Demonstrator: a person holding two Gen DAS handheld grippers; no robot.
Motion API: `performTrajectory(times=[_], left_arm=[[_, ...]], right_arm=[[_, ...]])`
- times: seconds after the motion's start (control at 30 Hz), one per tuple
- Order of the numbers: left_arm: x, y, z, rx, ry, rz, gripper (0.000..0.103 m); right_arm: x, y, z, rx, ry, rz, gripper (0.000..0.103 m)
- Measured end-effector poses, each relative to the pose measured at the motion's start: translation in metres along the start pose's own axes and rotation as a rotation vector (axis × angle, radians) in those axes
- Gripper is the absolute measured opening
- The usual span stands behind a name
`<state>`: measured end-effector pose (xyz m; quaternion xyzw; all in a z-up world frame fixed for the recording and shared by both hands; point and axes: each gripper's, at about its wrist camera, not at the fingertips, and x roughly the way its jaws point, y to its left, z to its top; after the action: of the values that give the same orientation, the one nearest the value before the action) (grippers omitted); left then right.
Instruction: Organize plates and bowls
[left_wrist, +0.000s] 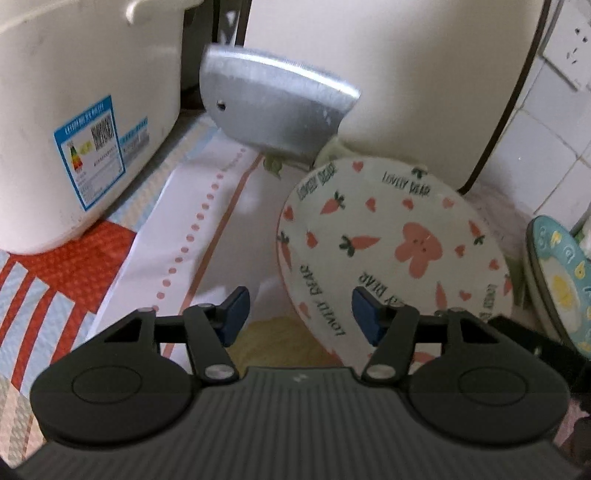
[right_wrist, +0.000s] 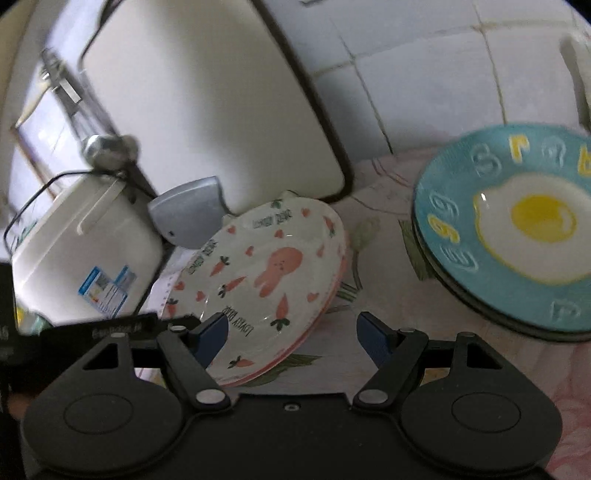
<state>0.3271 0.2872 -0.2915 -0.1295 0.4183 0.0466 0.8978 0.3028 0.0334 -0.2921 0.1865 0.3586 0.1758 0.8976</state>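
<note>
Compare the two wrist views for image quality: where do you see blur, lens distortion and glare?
Left wrist view: the carrot plate is fairly sharp, the metal bowl behind it smeared; edges bow. Right wrist view: softer overall, the egg plate blurred, wall tiles curving strongly, a faint sheen on the carrot plate, dark corners.

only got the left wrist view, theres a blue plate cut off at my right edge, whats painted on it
Observer: The right wrist view shows most of it. It is a teal plate painted with a fried egg in the middle and raised letters around the rim.
Operator: ok is it sitting alone or stacked on something
Observer: It looks stacked. A darker plate rim shows just beneath its lower left edge.
</note>
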Motion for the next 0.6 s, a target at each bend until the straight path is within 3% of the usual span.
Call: performTrajectory(times=[0.1,0.27,0.33,0.47,0.6], left_arm=[[0.0,-0.006,-0.003,0.046,0.005,0.013,0.05],[0.001,-0.002,0.001,-0.014,0.027,-0.044,0.028],[0.002,0.0,0.002,-0.048,0.034,-0.042,0.027],[0.004,0.002,0.001,-0.085,0.029,-0.044,0.025],[0.005,0.002,0.002,-0.089,0.035,-0.038,0.026]], right_arm=[[0.005,-0.002,0.002,0.015,0.004,-0.003,0.079],[0.015,0.001,0.01,-0.01,0.021,0.004,0.066],[0.024,0.001,0.013,-0.014,0.06,-0.003,0.053],[0.028,0.0,0.018,0.001,0.059,-0.016,0.047],[0.029,0.003,0.019,-0.061,0.071,-0.084,0.022]])
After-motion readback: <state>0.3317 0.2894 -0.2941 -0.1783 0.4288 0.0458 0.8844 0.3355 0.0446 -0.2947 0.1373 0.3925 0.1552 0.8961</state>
